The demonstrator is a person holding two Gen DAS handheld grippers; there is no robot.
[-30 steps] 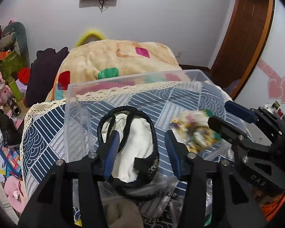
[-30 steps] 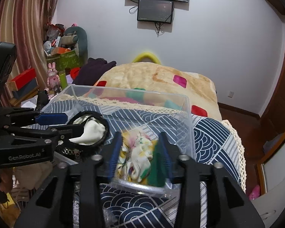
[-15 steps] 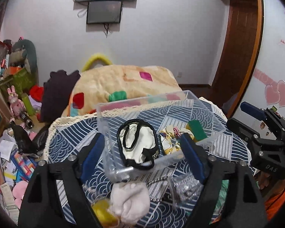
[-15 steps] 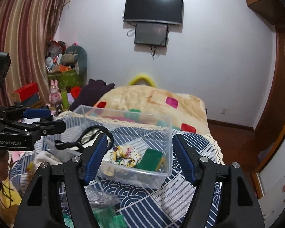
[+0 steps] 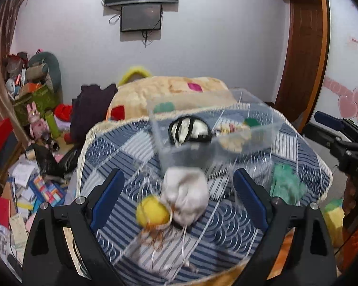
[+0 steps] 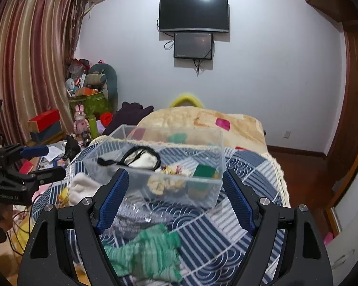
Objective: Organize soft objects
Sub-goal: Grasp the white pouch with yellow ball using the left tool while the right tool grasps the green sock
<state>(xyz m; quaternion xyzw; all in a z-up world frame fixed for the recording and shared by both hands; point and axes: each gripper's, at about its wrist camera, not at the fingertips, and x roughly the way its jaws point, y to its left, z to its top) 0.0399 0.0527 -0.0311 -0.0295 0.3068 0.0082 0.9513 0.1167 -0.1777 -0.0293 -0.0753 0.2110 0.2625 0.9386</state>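
A clear plastic bin (image 5: 262, 133) (image 6: 217, 166) stands on the blue patterned cloth. It holds a black-and-white garment (image 5: 189, 131) (image 6: 143, 159), a floral scrunchie (image 6: 176, 170) and a green sponge (image 6: 204, 170). My left gripper (image 5: 179, 200) is open and empty, its fingers either side of a white plush with a yellow ball (image 5: 152, 212) in front of the bin. My right gripper (image 6: 176, 200) is open and empty, above a green knitted cloth (image 6: 145, 255) (image 5: 285, 183) lying in front of the bin.
A crumpled clear plastic wrap (image 6: 136, 217) lies on the cloth before the bin. A beige blanket (image 6: 202, 124) lies behind it. Toys, boxes and papers (image 5: 31, 178) crowd the floor at the left. A wooden door (image 5: 303, 54) is at the right.
Both grippers have opened wide and pulled back from the bin, leaving the garment and the scrunchie with the sponge inside. The white plush and green cloth have come into view.
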